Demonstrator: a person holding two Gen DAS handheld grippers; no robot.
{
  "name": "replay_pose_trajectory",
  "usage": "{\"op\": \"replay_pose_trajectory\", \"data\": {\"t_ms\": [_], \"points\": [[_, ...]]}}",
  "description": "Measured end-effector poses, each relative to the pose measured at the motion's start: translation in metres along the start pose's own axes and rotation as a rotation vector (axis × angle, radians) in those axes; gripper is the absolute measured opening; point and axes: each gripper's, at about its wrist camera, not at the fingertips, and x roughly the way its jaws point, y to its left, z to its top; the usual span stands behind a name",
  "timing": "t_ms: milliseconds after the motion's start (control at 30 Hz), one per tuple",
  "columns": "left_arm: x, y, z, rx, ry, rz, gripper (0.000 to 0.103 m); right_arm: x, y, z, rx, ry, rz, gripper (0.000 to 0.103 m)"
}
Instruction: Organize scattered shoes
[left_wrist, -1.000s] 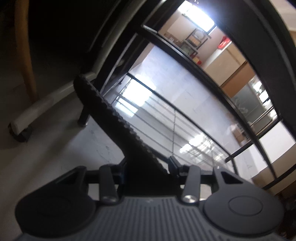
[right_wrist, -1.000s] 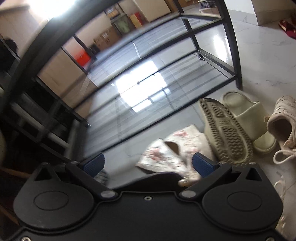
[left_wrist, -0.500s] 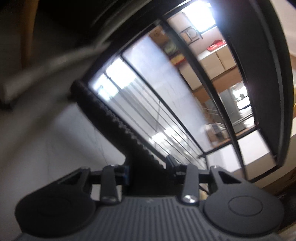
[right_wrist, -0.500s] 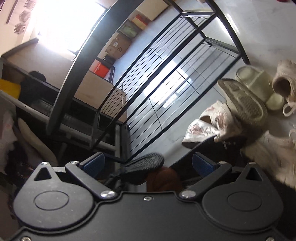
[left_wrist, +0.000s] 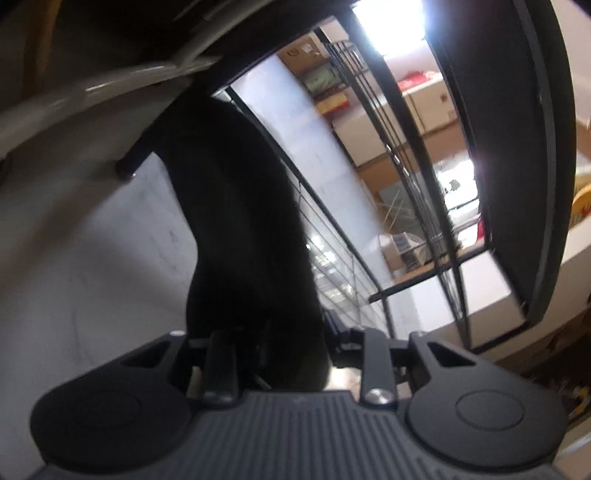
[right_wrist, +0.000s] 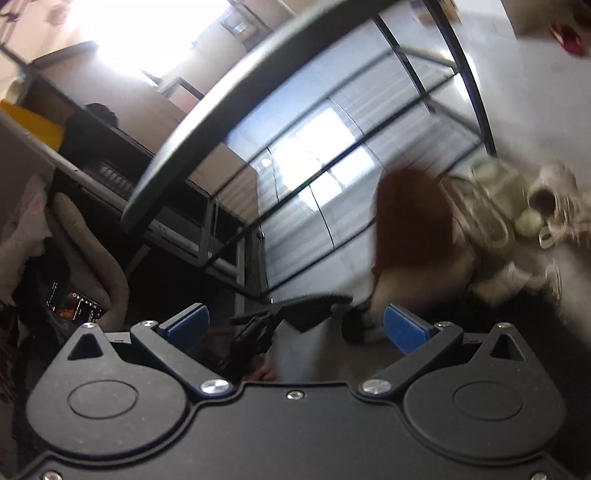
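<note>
Left gripper (left_wrist: 291, 343) clamped on a black shoe (left_wrist: 243, 229) at frame centre. Right gripper (right_wrist: 295, 325) spread wide, blue pads (right_wrist: 404, 326) apart, lower centre.

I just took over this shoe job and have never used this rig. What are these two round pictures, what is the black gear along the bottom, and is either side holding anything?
Each picture comes from a camera on a hand-held gripper, looking forward along its two fingers. The black gear at the bottom is the gripper itself.

Left view: the left gripper is shut on a black shoe, which blocks the middle. Behind it stands a black wire shoe rack.

Right view: the right gripper, with blue pads, is open and holds nothing. Ahead on the pale floor lie blurred shoes: tan slippers and a pale sneaker.
</note>
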Motion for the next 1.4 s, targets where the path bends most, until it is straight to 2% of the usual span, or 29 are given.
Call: {"op": "replay_pose_trajectory", "data": {"t_ms": [67,167,267,467,600,700,833,900,967,1067,1133,1267,1333,1400], "points": [[0.008,0.003,0.002,0.001,0.043,0.044,0.029,0.004,0.006,0.007,0.006,-0.001,-0.031,0.103],[0.012,0.008,0.007,-0.069,0.039,0.069,0.029,0.016,0.016,0.018,-0.024,-0.027,-0.089,0.103],[0.015,0.015,0.009,-0.109,0.025,0.093,0.031,0.049,0.022,0.025,-0.061,-0.013,-0.099,0.103],[0.021,0.012,0.014,-0.109,0.001,0.14,0.034,0.156,0.047,0.021,-0.243,0.149,-0.047,0.103],[0.008,-0.004,0.014,-0.022,0.003,0.196,0.037,0.219,0.059,-0.001,-0.324,0.306,-0.025,0.103],[-0.01,-0.012,0.016,0.081,-0.001,0.267,0.042,0.254,0.062,-0.011,-0.401,0.409,0.003,0.103],[-0.008,-0.028,0.013,0.171,-0.047,0.371,0.055,0.282,0.063,-0.02,-0.595,0.404,-0.036,0.103],[-0.014,-0.038,0.002,0.228,-0.072,0.428,0.066,0.292,0.058,-0.024,-0.692,0.368,-0.047,0.103],[-0.016,-0.049,-0.004,0.291,-0.112,0.509,0.081,0.299,0.052,-0.027,-0.755,0.34,-0.047,0.103],[-0.007,-0.065,-0.013,0.4,-0.162,0.617,0.092,0.304,0.037,-0.031,-0.787,0.315,-0.031,0.103],[-0.002,-0.073,-0.019,0.449,-0.195,0.698,0.101,0.311,0.028,-0.037,-0.792,0.351,-0.034,0.103],[-0.008,-0.074,-0.014,0.408,-0.175,0.723,0.103,0.316,0.02,-0.047,-0.834,0.371,-0.02,0.103],[-0.018,-0.074,-0.009,0.356,-0.156,0.772,0.103,0.314,0.016,-0.05,-0.849,0.351,-0.003,0.103],[-0.03,-0.072,-0.007,0.309,-0.162,0.791,0.103,0.313,0.01,-0.052,-0.866,0.33,0.007,0.103]]}}
